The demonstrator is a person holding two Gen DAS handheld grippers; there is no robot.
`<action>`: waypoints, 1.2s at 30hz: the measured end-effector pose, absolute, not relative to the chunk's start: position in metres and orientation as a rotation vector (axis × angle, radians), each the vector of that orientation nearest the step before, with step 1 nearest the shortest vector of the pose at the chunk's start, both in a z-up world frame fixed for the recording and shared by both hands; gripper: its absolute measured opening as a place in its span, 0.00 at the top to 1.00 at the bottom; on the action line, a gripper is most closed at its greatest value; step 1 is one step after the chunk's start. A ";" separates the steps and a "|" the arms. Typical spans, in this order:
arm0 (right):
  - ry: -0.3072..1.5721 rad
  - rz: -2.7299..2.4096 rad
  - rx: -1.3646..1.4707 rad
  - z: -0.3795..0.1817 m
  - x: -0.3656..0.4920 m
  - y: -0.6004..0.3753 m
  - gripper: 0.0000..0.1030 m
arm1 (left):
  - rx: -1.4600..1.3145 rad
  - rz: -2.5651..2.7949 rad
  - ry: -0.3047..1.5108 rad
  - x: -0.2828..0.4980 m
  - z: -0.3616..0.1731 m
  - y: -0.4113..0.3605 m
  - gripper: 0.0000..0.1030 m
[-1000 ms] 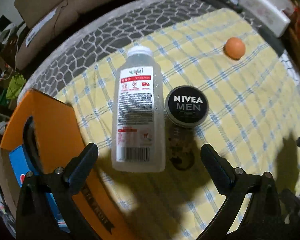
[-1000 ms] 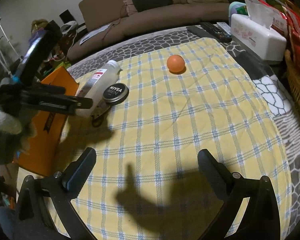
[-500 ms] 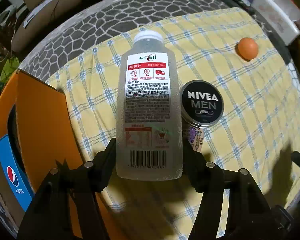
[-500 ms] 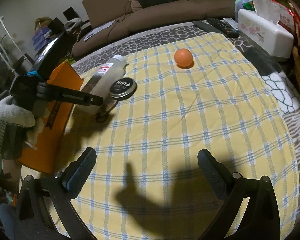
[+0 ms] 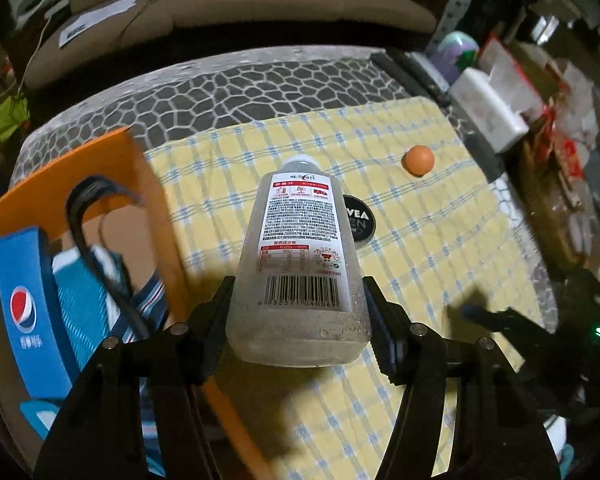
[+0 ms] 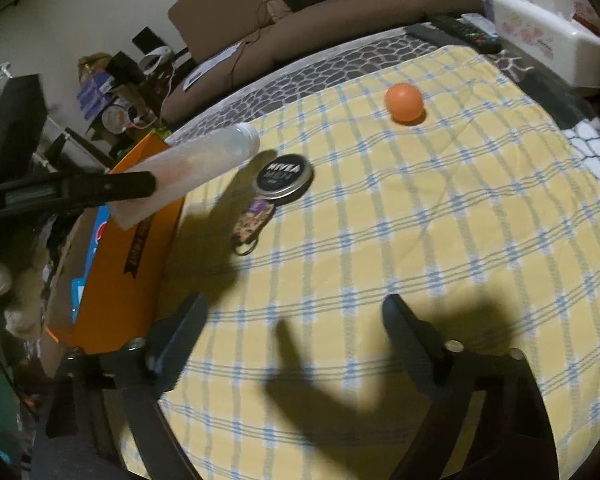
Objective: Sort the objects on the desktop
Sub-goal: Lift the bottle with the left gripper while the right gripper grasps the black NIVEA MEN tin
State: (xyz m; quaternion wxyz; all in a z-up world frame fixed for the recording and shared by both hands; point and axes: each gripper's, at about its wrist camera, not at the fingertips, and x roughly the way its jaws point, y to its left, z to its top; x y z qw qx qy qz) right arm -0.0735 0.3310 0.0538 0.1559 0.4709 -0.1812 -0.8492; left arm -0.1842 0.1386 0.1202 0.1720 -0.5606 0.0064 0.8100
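My left gripper (image 5: 298,308) is shut on the lower end of a clear plastic bottle (image 5: 300,248) with a white and red label. It holds the bottle off the yellow checked cloth (image 5: 420,280), cap pointing away. From the right wrist the bottle (image 6: 196,164) hangs tilted over the edge of the orange box (image 6: 140,248). A black Nivea tin (image 6: 285,176), a small key fob (image 6: 254,218) and an orange ball (image 6: 404,102) lie on the cloth. My right gripper (image 6: 296,324) hovers over the cloth's near part, its jaws closing with nothing between them.
The orange box (image 5: 112,184) at the table's left edge holds a blue Pepsi carton (image 5: 24,312) and striped packets. A white tissue box (image 6: 548,40) and remotes (image 6: 460,32) sit at the far right. A brown sofa runs behind the table.
The left gripper closed on the lying bottle, then lifted it off the cloth and toward the orange box. The right gripper's fingers have drawn closer together; that hand barely moved.
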 end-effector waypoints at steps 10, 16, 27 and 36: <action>-0.826 -2.229 1.260 0.043 -0.087 0.319 0.27 | -1.493 2.235 -0.329 -0.151 0.144 0.080 0.44; -0.627 -2.437 1.299 0.052 -0.107 0.313 0.27 | -1.398 2.285 -0.334 -0.134 0.171 0.057 0.44; -0.207 -2.573 1.384 0.047 -0.183 0.269 0.23 | -1.342 2.372 -0.328 -0.119 0.181 0.017 0.44; 0.003 -2.566 1.482 0.026 -0.208 0.242 0.32 | -1.373 2.405 -0.410 -0.117 0.166 -0.027 0.44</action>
